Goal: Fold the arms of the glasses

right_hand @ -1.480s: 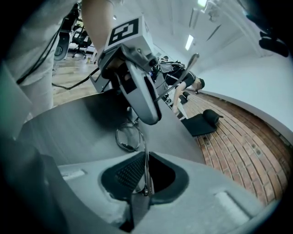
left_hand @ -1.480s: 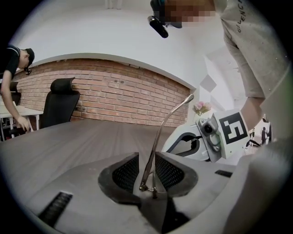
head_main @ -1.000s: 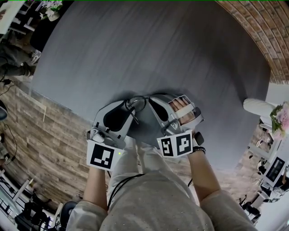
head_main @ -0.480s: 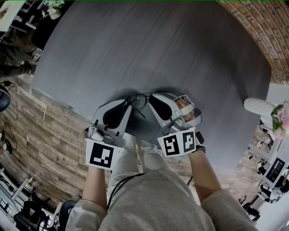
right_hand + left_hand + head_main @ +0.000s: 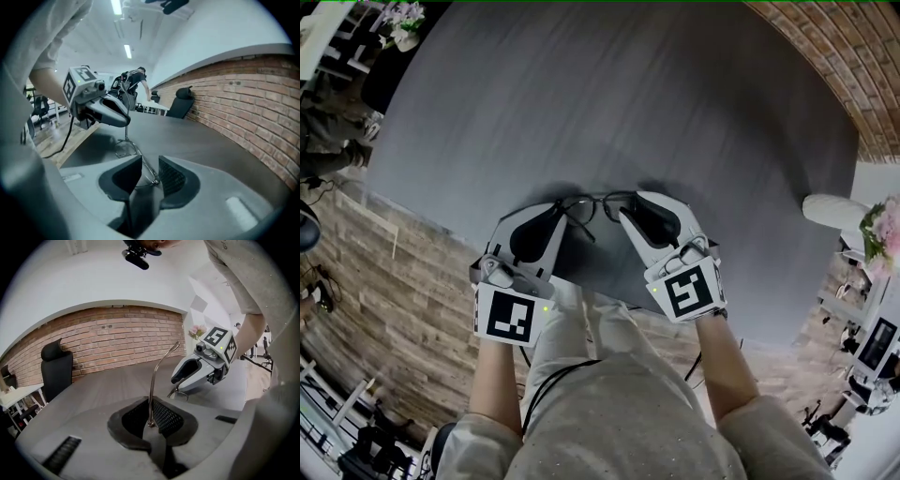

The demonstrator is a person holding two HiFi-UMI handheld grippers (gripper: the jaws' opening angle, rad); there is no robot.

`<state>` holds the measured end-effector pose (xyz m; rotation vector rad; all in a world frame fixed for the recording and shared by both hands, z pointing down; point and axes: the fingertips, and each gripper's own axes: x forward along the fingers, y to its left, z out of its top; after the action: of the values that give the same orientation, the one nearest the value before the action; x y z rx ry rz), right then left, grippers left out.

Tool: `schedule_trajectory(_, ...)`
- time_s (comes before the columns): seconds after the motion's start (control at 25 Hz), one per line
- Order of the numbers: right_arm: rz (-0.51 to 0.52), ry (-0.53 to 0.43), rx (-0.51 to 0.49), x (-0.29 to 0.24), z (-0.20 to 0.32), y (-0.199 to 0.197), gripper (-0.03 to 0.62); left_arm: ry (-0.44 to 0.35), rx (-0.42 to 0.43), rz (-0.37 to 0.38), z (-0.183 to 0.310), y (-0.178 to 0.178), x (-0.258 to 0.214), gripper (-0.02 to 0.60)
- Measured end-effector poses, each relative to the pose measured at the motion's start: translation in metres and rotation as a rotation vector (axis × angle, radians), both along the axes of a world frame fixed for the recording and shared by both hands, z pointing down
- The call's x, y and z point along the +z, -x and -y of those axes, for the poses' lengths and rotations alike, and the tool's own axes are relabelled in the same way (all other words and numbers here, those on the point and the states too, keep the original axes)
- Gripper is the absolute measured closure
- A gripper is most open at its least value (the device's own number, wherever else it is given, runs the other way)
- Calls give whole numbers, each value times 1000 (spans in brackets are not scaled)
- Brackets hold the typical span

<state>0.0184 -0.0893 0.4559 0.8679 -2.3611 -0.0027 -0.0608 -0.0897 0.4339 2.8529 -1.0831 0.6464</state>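
Light is even and fairly dim in the head view, with muted colour. The grey table (image 5: 628, 112) carries a faint streaky sheen and no hard glare, and a soft dark shadow pools near its close edge. Fisheye distortion is strong: the brick wall (image 5: 834, 66) bows at the upper right, and detail smears toward the borders. Both gripper views sit inside a round black vignette. In the right gripper view the ceiling lights (image 5: 127, 50) burn out to white strips. In the left gripper view the white wall (image 5: 84, 282) is washed out. The glasses (image 5: 151, 385) catch a thin highlight along their metal. The nearest foreground and the far background are soft.
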Motion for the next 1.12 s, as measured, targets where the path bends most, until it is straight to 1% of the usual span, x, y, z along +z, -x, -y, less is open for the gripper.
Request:
schedule_trajectory(0.12,50,39,51,0,3,-6,488,13,10,34,0,-1,4,560)
schedule_trajectory(0.2,104,62,83,0,4,-12,497,26,13,62,-1,-2,9,560)
schedule_trajectory(0.28,161,91,127,-1,4,-19,509,26,29,88,-2,-7,12,560)
schedule_trajectory(0.36,194,118,169,-1,4,-26,521,23,43,102,-1,-10,12,560)
schedule_trajectory(0.52,187,149,219,5,3,-33,543,17,65,129,1,-13,12,560)
schedule_trajectory(0.64,186,167,255,8,2,-38,562,7,90,168,2,-18,14,560)
schedule_trajectory(0.8,202,175,281,7,1,-41,568,-7,125,220,2,-23,14,560)
schedule_trajectory(0.92,219,181,296,8,-1,-44,571,-30,155,281,1,-28,16,560)
schedule_trajectory(1.12,241,183,312,7,-4,-46,571,-92,219,433,-1,-37,21,560)
